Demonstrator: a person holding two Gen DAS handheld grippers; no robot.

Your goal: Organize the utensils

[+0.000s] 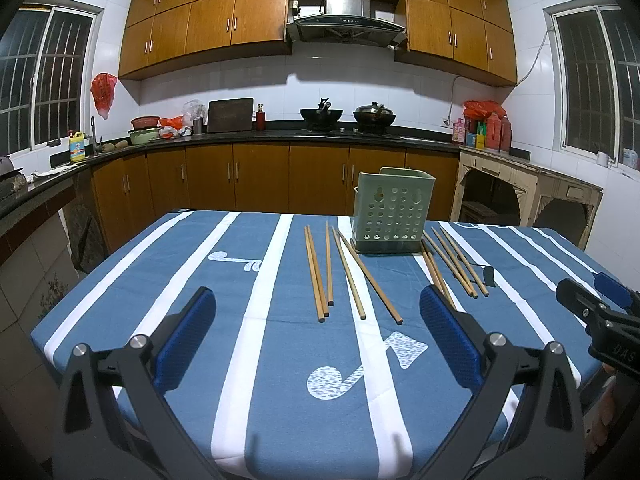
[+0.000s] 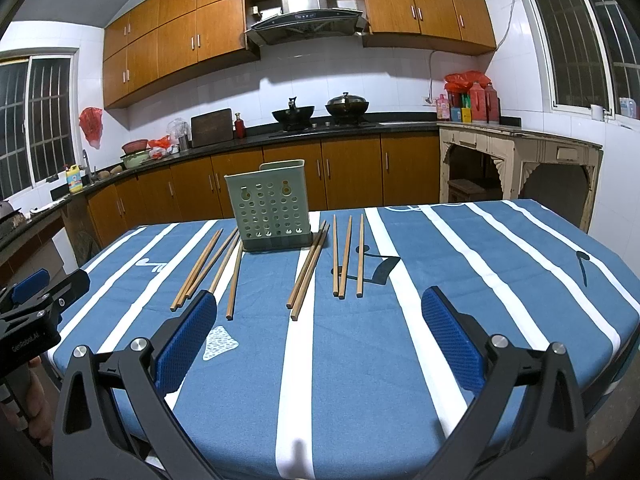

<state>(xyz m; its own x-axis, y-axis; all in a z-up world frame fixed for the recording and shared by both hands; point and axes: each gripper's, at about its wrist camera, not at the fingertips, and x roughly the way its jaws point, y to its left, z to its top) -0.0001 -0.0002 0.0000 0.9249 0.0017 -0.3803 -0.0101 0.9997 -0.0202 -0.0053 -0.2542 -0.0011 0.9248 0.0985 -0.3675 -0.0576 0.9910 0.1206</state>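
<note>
A pale green perforated utensil holder [image 1: 392, 212] [image 2: 270, 208] stands upright at the table's far middle. Several wooden chopsticks lie flat on the blue striped cloth on both sides of it: a left group [image 1: 318, 268] [image 2: 208, 264], a middle pair [image 1: 368, 276] [image 2: 308, 268], and a right group [image 1: 456, 260] [image 2: 348, 256]. My left gripper [image 1: 318, 312] is open and empty, above the near table, short of the chopstick ends. My right gripper [image 2: 318, 312] is open and empty, likewise short of them. Each gripper shows at the edge of the other's view [image 1: 596, 304] [image 2: 40, 292].
The table [image 1: 160, 280] [image 2: 500, 280] is covered by a blue cloth with white stripes; its edges fall away left, right and near. Kitchen counters with cabinets, woks and bottles run along the far wall, well behind the table.
</note>
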